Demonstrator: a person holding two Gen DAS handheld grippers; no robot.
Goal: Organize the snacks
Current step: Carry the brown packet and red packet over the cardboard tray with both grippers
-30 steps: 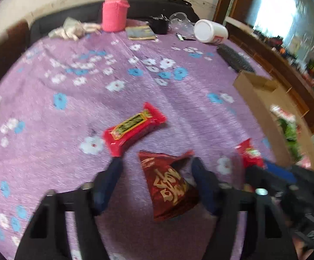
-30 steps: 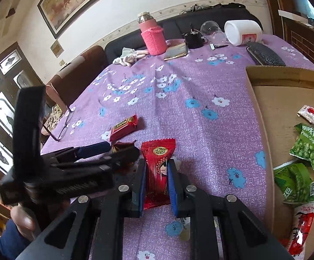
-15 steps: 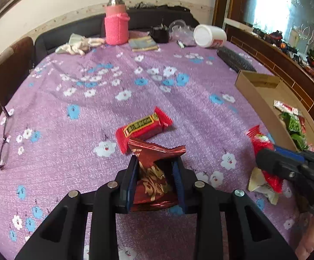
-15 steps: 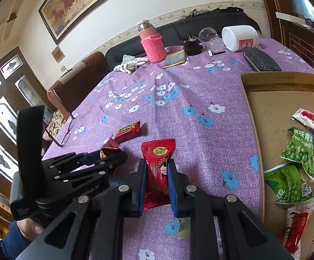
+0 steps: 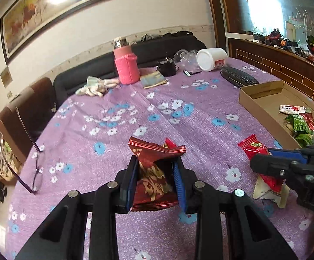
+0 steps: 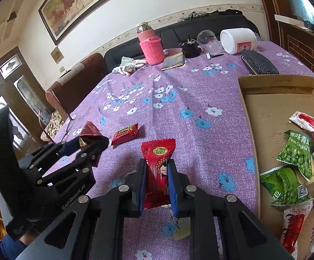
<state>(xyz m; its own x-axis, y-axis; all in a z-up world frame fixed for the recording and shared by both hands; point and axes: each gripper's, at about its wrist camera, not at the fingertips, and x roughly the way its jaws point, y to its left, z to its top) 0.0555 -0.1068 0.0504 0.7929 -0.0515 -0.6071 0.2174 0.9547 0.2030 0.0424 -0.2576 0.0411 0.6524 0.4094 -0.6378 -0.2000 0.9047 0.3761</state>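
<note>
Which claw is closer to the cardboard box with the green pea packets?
The right claw. It holds a red snack just beside the cardboard box; the left claw, gripping a dark red packet, is farther out across the table.

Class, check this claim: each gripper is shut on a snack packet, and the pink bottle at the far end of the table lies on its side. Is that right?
Not quite. The pink bottle stands upright, as the right wrist view shows. The rest holds: the left gripper is shut on a dark red packet, and the right gripper on a bright red packet.

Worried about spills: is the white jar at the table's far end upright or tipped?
Tipped. The white jar lies on its side on the purple cloth, round end facing the camera.
</note>
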